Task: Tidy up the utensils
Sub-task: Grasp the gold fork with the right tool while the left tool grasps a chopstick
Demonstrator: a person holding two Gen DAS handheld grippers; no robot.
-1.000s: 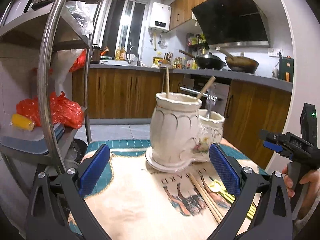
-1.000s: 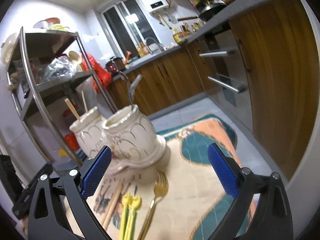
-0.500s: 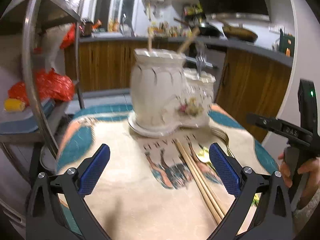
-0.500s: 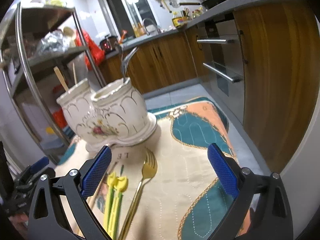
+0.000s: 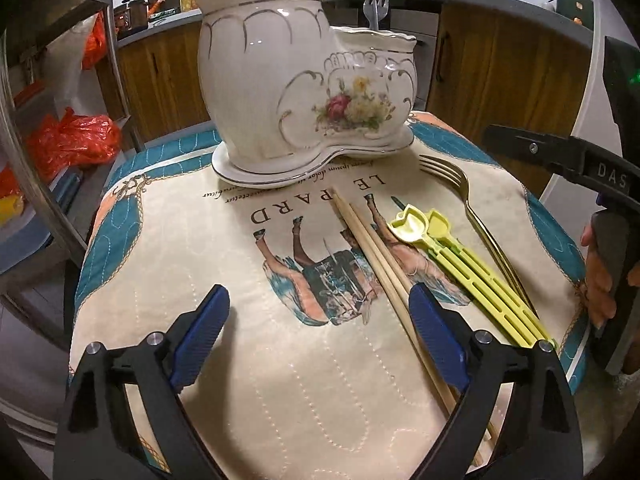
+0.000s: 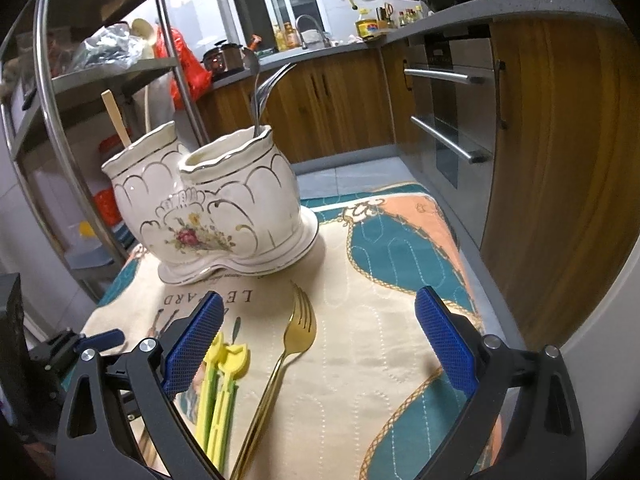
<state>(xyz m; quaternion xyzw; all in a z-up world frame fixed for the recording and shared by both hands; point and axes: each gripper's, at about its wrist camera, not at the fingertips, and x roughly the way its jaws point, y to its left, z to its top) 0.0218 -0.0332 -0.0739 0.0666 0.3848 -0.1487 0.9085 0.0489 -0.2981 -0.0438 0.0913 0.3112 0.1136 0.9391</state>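
Left gripper (image 5: 318, 336) hovers low over the cloth-covered worktop (image 5: 168, 248), its jaws wide but closing, with nothing between the pads. The wooden chopsticks (image 5: 372, 248) lie just inside the right-hand pad, running diagonally toward the ceramic holder (image 5: 280, 80). Right gripper (image 6: 316, 344) hangs released and empty above the gold fork (image 6: 280, 364); the yellow training chopsticks (image 6: 220, 392) lie just beside its left pad.

Judgement: the step in hand is a pick of the wooden chopsticks by the left gripper. To do it well, shift the jaws sideways until both sticks sit centred between the pads, square the pads across the shafts, and close on both together near mid-length so they lift level. Risk: a grip on one stick only, or snagging the cloth.
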